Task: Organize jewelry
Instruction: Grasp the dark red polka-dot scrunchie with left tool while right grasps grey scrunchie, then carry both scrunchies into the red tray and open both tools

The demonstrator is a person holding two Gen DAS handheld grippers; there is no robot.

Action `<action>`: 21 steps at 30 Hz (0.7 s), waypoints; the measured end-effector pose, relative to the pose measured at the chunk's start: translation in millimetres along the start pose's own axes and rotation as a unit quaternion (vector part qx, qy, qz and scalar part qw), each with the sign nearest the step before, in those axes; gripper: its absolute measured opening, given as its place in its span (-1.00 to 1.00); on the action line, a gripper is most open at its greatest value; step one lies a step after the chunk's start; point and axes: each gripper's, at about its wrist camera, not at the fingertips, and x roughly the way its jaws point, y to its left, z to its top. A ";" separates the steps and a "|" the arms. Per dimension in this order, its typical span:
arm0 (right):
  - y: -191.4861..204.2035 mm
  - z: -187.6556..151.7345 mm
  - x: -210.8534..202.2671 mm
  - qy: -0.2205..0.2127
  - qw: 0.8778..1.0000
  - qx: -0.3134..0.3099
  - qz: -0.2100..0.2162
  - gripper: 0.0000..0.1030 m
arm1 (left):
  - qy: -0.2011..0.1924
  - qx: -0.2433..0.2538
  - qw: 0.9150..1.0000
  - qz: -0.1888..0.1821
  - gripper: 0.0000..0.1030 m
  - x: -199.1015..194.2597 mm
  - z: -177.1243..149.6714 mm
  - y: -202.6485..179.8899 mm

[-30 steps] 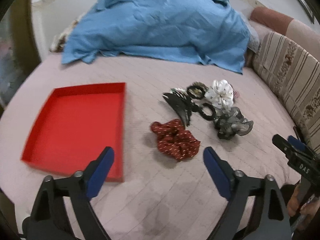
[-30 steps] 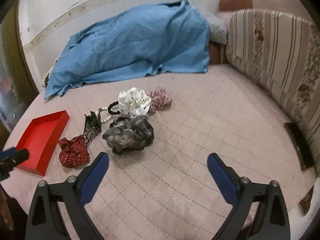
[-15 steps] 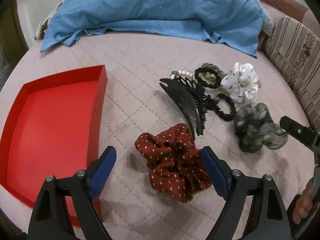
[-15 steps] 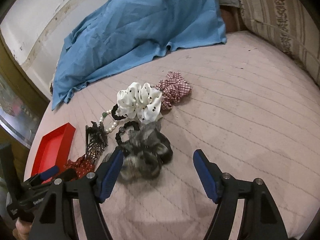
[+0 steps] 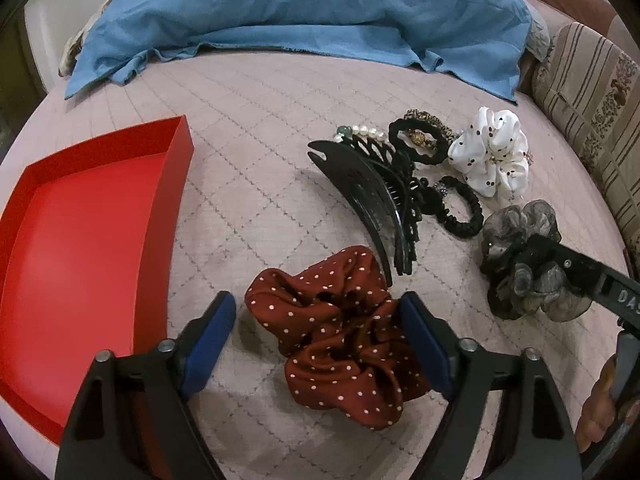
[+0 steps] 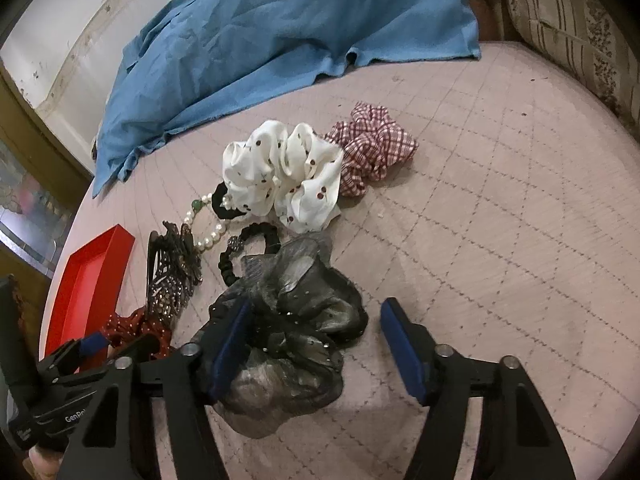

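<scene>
My left gripper (image 5: 320, 332) is open, its jaws on either side of a dark red polka-dot scrunchie (image 5: 340, 340) on the bed. A red tray (image 5: 80, 240) lies to its left. My right gripper (image 6: 316, 344) is open around a grey sheer scrunchie (image 6: 292, 320), which also shows in the left wrist view (image 5: 524, 264). Beyond lie a black hair claw (image 5: 372, 196), black hair ties (image 5: 460, 204), a pearl bracelet (image 6: 204, 224), a white dotted scrunchie (image 6: 284, 176) and a red checked scrunchie (image 6: 372, 148).
A pink quilted bed cover (image 5: 260, 184) carries everything. A blue cloth (image 5: 304, 12) is heaped at the back. Striped cushions (image 5: 592, 92) line the right side. The left gripper shows in the right wrist view (image 6: 60, 384) at lower left.
Both grippers have moved forward and down. The left now straddles the red scrunchie, the right straddles the grey scrunchie. Both stay open.
</scene>
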 end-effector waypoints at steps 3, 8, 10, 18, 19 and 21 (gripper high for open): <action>3.4 -1.6 0.8 0.004 1.000 -0.008 0.002 -0.29 | 0.022 -0.009 0.999 -0.030 -0.65 1.0 0.0 -2.4; 12.1 -5.9 -11.4 0.002 1.000 -0.019 0.010 -0.54 | -0.004 -0.008 0.999 -0.032 -0.71 -23.9 -4.1 -7.5; 17.1 -8.0 -20.7 -0.004 1.000 -0.024 0.011 -0.55 | -0.014 -0.009 0.999 -0.030 -0.71 -34.2 -5.0 -6.7; 48.7 -12.7 -64.8 -0.033 0.998 -0.048 0.018 -0.55 | -0.072 -0.009 0.997 0.012 -0.71 -87.7 -12.2 14.9; 55.7 -13.6 -70.1 -0.036 0.998 -0.055 0.019 -0.55 | -0.077 -0.011 0.997 0.018 -0.71 -91.7 -12.4 18.6; 68.0 -15.2 -77.3 -0.039 0.997 -0.067 0.021 -0.55 | -0.086 -0.016 0.996 0.028 -0.71 -100.5 -13.8 29.6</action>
